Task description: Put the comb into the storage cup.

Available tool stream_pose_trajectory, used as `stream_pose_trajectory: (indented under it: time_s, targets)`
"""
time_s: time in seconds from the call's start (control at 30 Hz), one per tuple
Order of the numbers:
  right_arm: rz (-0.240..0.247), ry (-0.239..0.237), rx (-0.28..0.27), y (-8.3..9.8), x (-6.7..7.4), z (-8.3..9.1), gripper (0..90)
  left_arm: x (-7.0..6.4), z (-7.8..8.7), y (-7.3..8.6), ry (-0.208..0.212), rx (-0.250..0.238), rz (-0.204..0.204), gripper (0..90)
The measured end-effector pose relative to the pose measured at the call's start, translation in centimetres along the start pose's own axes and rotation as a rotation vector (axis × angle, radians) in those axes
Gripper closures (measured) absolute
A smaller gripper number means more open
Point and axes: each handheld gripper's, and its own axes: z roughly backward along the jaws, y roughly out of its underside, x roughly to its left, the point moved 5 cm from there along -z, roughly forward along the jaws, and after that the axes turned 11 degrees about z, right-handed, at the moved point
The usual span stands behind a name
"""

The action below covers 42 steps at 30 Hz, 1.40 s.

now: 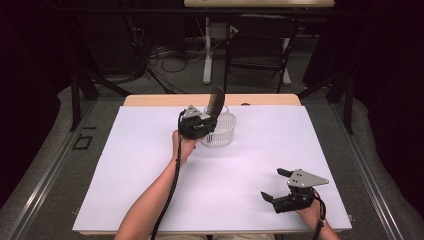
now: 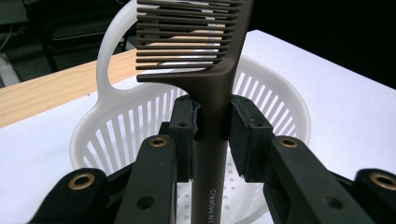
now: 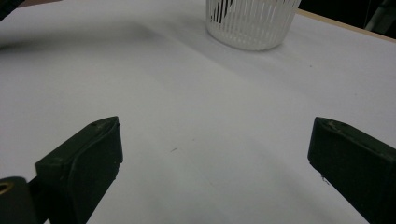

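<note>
A dark brown wide-tooth comb (image 2: pixel 210 79) stands upright, its handle clamped between the pads of my left gripper (image 2: pixel 212 126). In the high view that gripper (image 1: pixel 207 122) hangs at the near left rim of a white slotted basket (image 1: pixel 224 132), with the comb (image 1: pixel 216 101) rising above it. The left gripper view has the basket (image 2: pixel 280 88) directly behind and below the comb, its looped handle (image 2: pixel 105 60) at the left. My right gripper (image 1: pixel 275 184) rests near the table's front right, jaws wide apart and nothing between them (image 3: pixel 215 154).
A white sheet (image 1: pixel 150 170) covers the table, with a wooden strip (image 1: pixel 155 100) along its far edge. The basket (image 3: pixel 252 23) stands far ahead in the right gripper view. Beyond the table are dark frames, a chair and cables on the floor.
</note>
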Motion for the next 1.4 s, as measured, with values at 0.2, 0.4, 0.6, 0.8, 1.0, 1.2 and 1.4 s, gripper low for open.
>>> stream_pose_trajectory:
  time_s: [0.2,0.4,0.6,0.8,1.0,1.2,1.4]
  targets:
    - [0.001,0.005,-0.004,0.0,0.0,0.0,3.1,-0.1,0.1,0.0,-0.01,0.02,-0.008,71.3]
    - [-0.002,0.007,0.001,0.0,-0.1,0.1,3.1,0.0,0.1,0.0,-0.003,0.018,-0.007,69.5]
    - [-0.002,0.007,0.001,0.0,-0.1,0.0,3.1,-0.2,0.4,-0.2,0.009,0.013,-0.022,64.1]
    - [-0.001,0.009,-0.002,0.0,0.0,0.1,3.1,-0.4,0.6,-0.5,0.017,-0.016,-0.019,51.0]
    - [-0.002,0.007,0.001,0.0,-0.1,0.1,3.1,-0.8,1.2,-0.9,0.022,0.003,-0.045,36.5]
    - [-0.004,0.007,0.004,0.1,-0.1,0.0,3.2,-1.0,2.0,-1.0,0.019,0.028,-0.069,22.2]
    - [-0.001,0.009,0.001,0.0,0.0,0.1,3.2,-1.1,3.5,-1.2,0.008,0.042,-0.094,15.8]
